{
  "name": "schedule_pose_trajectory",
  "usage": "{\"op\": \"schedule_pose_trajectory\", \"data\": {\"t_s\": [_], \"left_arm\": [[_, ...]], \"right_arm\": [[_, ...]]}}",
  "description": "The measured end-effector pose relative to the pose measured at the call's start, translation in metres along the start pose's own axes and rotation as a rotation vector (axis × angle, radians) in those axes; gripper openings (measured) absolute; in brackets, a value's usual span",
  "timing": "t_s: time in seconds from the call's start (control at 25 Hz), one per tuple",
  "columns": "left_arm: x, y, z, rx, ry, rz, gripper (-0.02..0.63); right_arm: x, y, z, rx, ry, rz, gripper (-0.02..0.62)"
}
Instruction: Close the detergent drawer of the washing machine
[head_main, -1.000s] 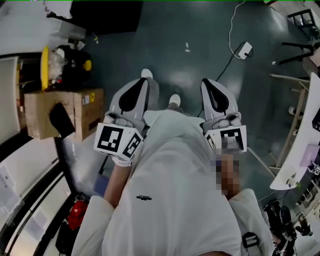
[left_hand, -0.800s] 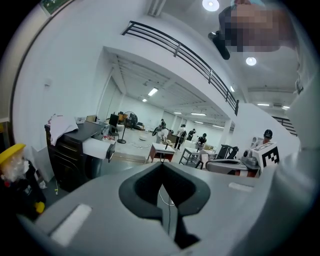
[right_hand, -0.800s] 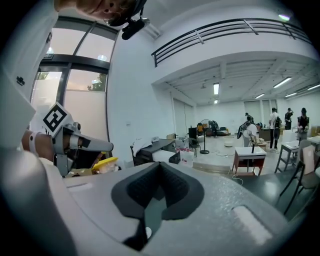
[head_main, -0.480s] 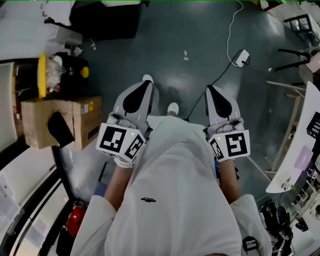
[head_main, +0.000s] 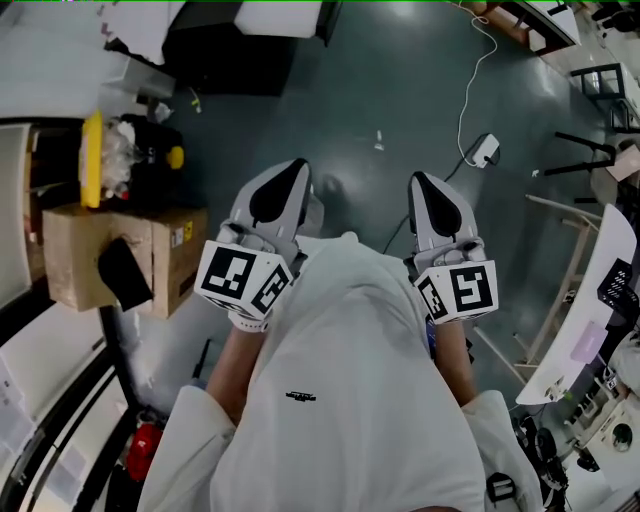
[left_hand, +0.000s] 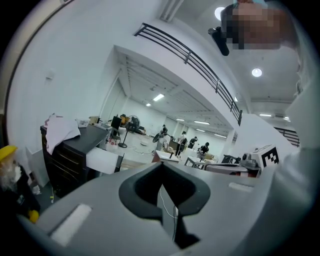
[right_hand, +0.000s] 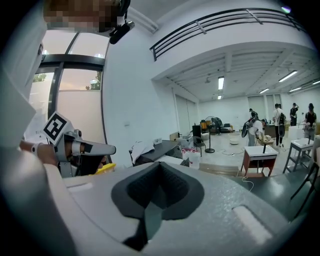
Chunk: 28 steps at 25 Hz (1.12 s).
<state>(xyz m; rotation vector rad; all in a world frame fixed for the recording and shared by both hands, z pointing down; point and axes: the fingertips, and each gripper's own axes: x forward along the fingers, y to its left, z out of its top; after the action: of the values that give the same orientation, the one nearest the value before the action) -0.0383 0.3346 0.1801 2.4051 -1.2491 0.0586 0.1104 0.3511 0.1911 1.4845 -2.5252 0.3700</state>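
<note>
No washing machine or detergent drawer shows in any view. In the head view my left gripper (head_main: 289, 172) and right gripper (head_main: 421, 182) are held side by side in front of the person's white-clad torso, above the dark floor (head_main: 380, 100). Both point forward. In the left gripper view the jaws of the left gripper (left_hand: 161, 172) meet at their tips with nothing between them. The right gripper (right_hand: 159, 167) in its own view is likewise shut and empty, and the left gripper's marker cube (right_hand: 56, 127) appears at its left.
A cardboard box (head_main: 110, 255) and a yellow object (head_main: 92, 160) sit at the left. A white cable with an adapter (head_main: 485, 150) lies on the floor ahead right. A dark cabinet (left_hand: 70, 150) with a white cloth stands ahead left. A white table (head_main: 590, 320) is at right.
The floor, box and cable adapter have slid down the head view as the person walks forward. Both grippers keep their place in front of the torso and stay shut.
</note>
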Motion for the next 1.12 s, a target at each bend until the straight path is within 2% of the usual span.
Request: {"op": "schedule_pose_trajectory", "data": {"t_s": [0.24, 0.6, 0.92, 1.12], "left_arm": [[0.011, 0.047, 0.020, -0.012, -0.015, -0.031, 0.018], [0.016, 0.128, 0.061, -0.036, -0.090, -0.009, 0.018], [0.033, 0.138, 0.061, -0.068, -0.072, -0.059, 0.018], [0.035, 0.150, 0.067, -0.046, -0.053, -0.031, 0.018]], "right_arm": [[0.046, -0.003, 0.027, -0.010, -0.011, -0.029, 0.002], [0.113, 0.013, 0.056, -0.038, -0.035, -0.062, 0.002], [0.132, 0.010, 0.060, -0.053, -0.007, -0.082, 0.002], [0.148, 0.006, 0.058, -0.050, 0.003, -0.042, 0.002]]}}
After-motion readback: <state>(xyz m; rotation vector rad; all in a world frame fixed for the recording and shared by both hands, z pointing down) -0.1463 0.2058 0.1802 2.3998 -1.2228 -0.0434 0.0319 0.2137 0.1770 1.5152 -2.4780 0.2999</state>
